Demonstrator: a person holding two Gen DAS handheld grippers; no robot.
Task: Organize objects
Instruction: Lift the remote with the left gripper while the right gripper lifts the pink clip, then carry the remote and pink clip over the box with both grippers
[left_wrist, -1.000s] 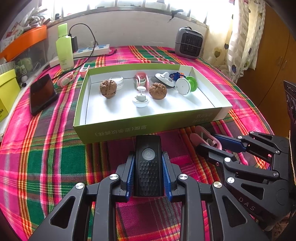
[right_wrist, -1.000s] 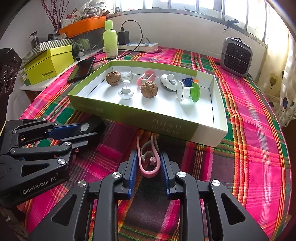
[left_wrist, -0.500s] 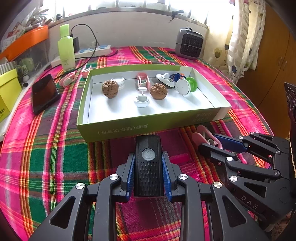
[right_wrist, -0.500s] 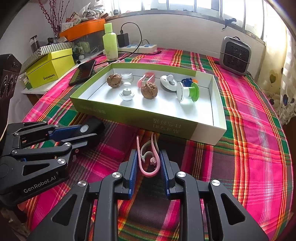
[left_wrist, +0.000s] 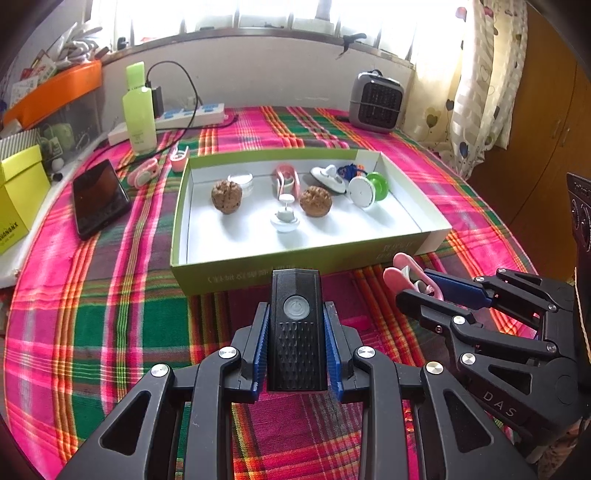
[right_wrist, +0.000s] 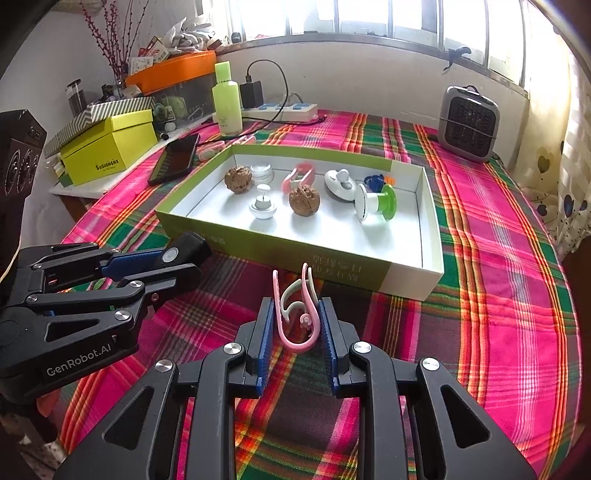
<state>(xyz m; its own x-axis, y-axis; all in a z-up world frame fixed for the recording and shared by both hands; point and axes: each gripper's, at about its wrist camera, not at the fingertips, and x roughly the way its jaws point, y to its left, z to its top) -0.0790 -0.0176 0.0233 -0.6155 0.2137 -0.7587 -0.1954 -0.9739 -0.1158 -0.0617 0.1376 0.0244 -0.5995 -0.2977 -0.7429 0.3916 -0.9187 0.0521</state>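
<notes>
Left gripper (left_wrist: 296, 334) is clamped on a black flashlight (left_wrist: 297, 328), just in front of the green box (right_wrist: 332, 264). To its right, the right gripper (right_wrist: 295, 325) is clenched on a pink clip (right_wrist: 297, 314), also just short of the box's near wall.

Blue item (left_wrist: 351, 170) half hidden; box print (left_wrist: 236, 277) blurred
</notes>
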